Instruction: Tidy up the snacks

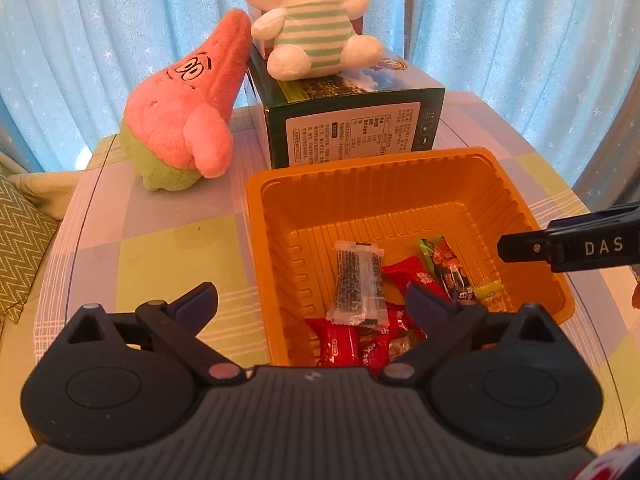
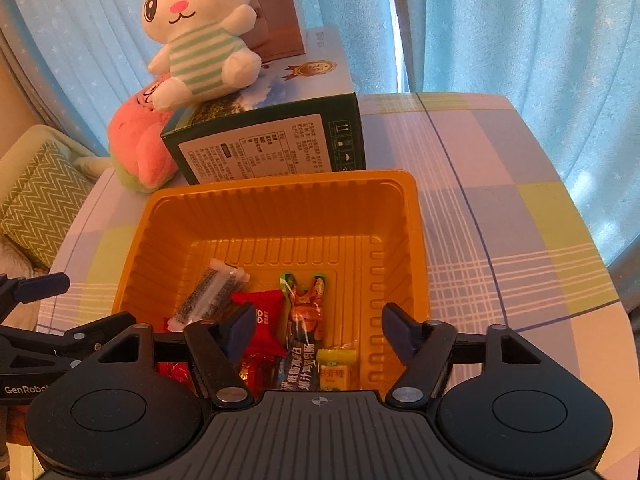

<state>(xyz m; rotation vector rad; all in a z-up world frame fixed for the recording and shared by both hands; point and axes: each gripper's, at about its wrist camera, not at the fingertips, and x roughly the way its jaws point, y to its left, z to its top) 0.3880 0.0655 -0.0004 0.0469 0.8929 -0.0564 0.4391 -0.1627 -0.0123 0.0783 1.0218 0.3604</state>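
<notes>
blue curtains [image 1: 100, 40] hang behind the checked surface [image 1: 168, 248]. snacks [image 2: 300, 320] lie in the orange tray [image 2: 280, 208], at its near side. left hand-held gripper [image 1: 312, 300] and right hand-held gripper [image 2: 318, 330] are both apart, holding nothing. lift straight up so fingers miss the tray wall.

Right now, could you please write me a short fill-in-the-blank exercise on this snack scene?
1. The snack packets lie inside the ____ tray.
2. The white plush rabbit sits on top of the green ____.
3. The pink starfish plush leans against the box on the tray's ____ side.
4. Both grippers hold ____.

Missing words: orange; box; far; nothing
</notes>
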